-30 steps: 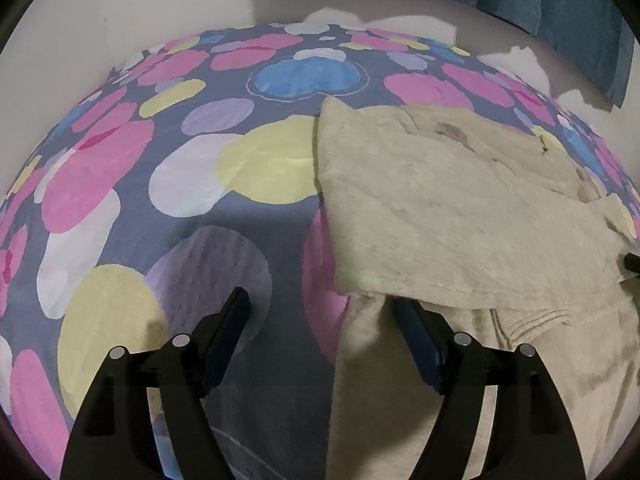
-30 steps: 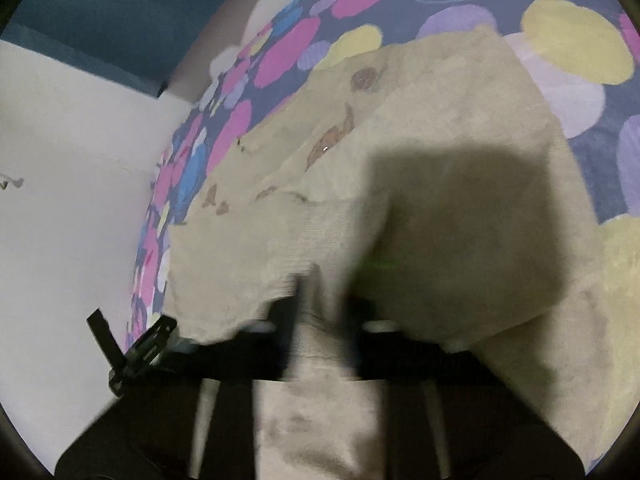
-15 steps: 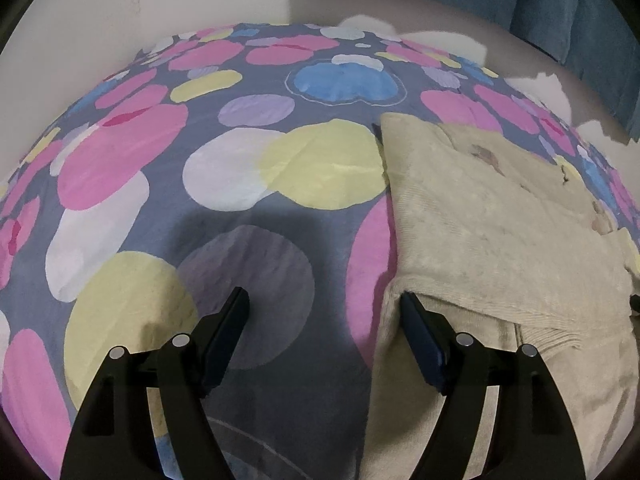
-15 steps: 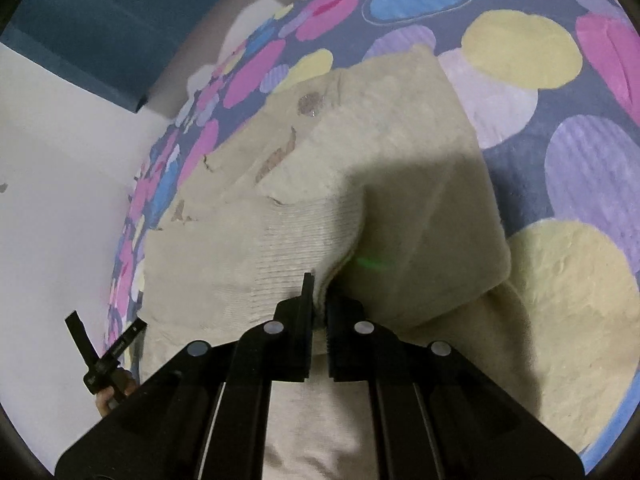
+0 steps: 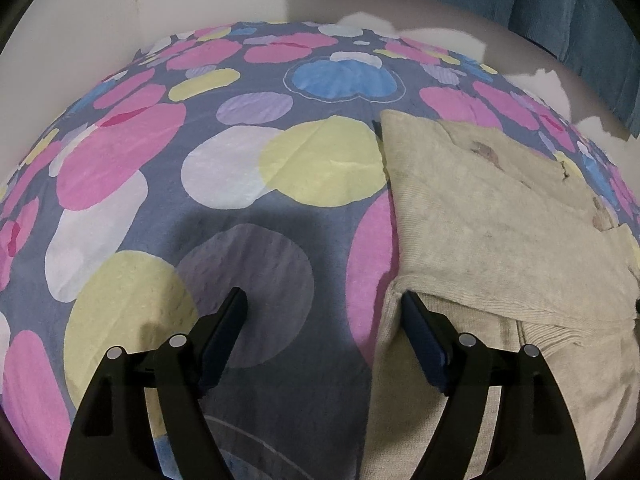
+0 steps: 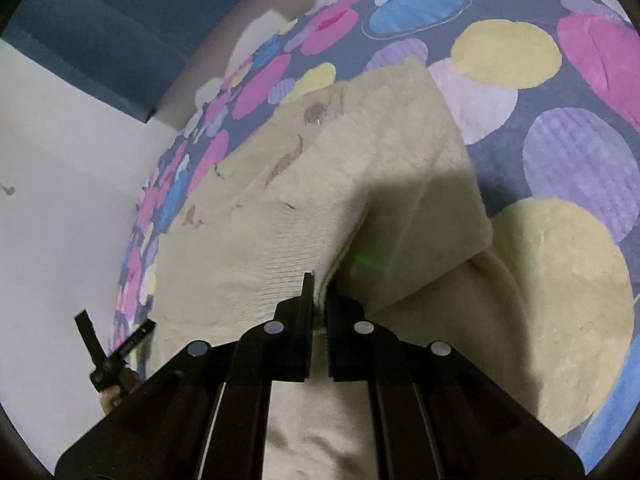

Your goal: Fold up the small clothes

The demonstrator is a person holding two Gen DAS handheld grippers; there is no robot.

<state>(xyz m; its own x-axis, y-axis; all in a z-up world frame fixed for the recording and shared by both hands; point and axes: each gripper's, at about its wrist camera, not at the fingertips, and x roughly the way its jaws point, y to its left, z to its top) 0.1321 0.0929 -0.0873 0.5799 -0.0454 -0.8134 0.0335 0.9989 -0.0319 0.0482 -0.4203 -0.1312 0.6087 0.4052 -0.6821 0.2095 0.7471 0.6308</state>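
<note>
Sweater (image 6: 360, 184) lies on the spotted sheet (image 5: 248, 264), mid-fold. My right gripper (image 6: 318, 300) pinches its ribbed hem (image 6: 276, 280), laying it over; my left gripper (image 5: 322, 312) stands wide, empty, beside the edge. Next, I judge, release and smooth.

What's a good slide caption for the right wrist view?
Right gripper shut on a fold of the beige knit garment, lying partly folded on a polka-dot bedsheet.

One garment (image 5: 492, 216) — two grippers (image 5: 322, 308)
</note>
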